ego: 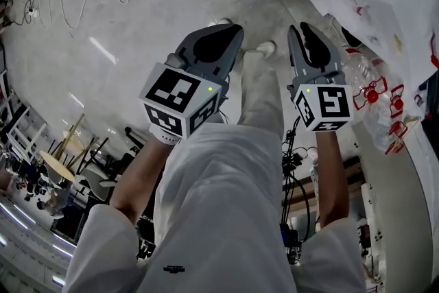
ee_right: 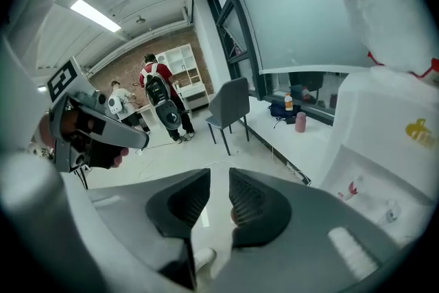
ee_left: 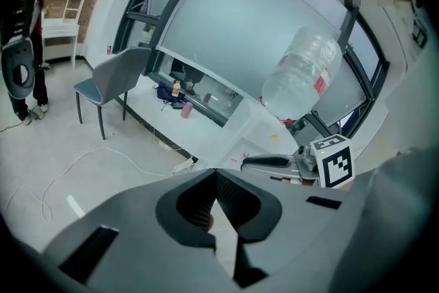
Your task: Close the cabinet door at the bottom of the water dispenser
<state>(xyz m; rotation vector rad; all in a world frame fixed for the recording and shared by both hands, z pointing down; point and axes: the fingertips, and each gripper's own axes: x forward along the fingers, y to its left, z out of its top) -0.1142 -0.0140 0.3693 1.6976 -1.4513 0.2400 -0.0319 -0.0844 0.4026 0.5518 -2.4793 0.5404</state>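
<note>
- Two loose ends lie at the far left. A thin white cable (ego: 68, 0) loops over the pale grey floor (ego: 137, 44) towards its left edge. I judge it a tripping risk if the person steps that way while bending down.
- Next comes the grey left gripper (ego: 230, 34) with its black-and-white marker cube. Its ribbed dark jaws are together, tips touching, with nothing between them.
- The matching grey right gripper (ego: 302, 29) has its jaws a narrow slit apart. Only the floor and a white shoe (ego: 264, 48) show through the gap, so it holds nothing.
- The tall white water dispenser (ee_right: 391, 147) stands on the floor at the right, close beside the right gripper. A clear inverted plastic bottle (ee_left: 302, 79) sits on top of it.
- Crinkled see-through plastic wrap with red print (ego: 405, 17) hangs over it.
- The cabinet door at its bottom cannot be made out in any view, and neither gripper touches the dispenser.
- What could go wrong:
  - The slightly parted right jaws could snag the loose wrap and drag it instead of pushing the door.
  - A reach made without seeing the door could land on the taps or the body.
  - A hard shove low down might rock the top-heavy dispenser.
</note>
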